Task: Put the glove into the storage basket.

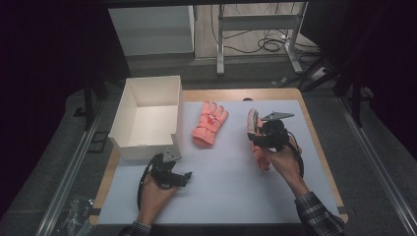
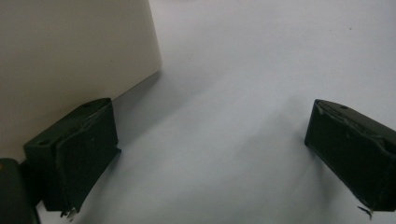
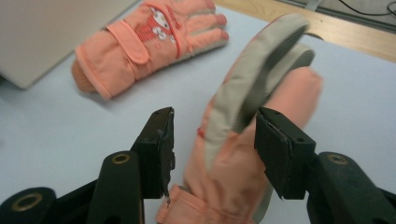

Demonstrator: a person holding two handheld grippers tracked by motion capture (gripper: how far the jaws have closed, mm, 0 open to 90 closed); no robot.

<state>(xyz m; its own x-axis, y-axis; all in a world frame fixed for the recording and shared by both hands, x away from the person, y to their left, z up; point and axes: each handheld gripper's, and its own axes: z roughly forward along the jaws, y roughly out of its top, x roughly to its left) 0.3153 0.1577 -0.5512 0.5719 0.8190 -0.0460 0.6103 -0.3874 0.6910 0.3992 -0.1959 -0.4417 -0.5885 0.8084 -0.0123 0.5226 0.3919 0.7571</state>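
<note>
Orange padded fabric is what the work turns on: two gloves, one box, two grippers. The near glove (image 3: 243, 154) stands on edge between the jaws of the right gripper (image 3: 212, 140), grey palm side facing the camera in the right gripper view, its fingers pointing up and away. The jaws there stand apart with the glove between them, and a gap shows beside the left jaw, so the pads do not look to be pressing; the blur on the glove makes the contact on the other side hard to call. In the high view this glove (image 1: 256, 135) is at the right of the desk (image 1: 231, 191), under the right gripper (image 1: 260, 135). The second glove (image 1: 210, 123) lies flat, back up, between the first and the white box (image 1: 147, 115), apart from both. The left gripper (image 1: 183, 178) rests low on the desk just beside the box's near wall, its jaws wide open on nothing. I judge the step to be a grasp or regrasp of the near glove. The next move likely calls for closing firmly on the glove's body, lifting clear of the flat glove, and carrying it over the box's rim.
</note>
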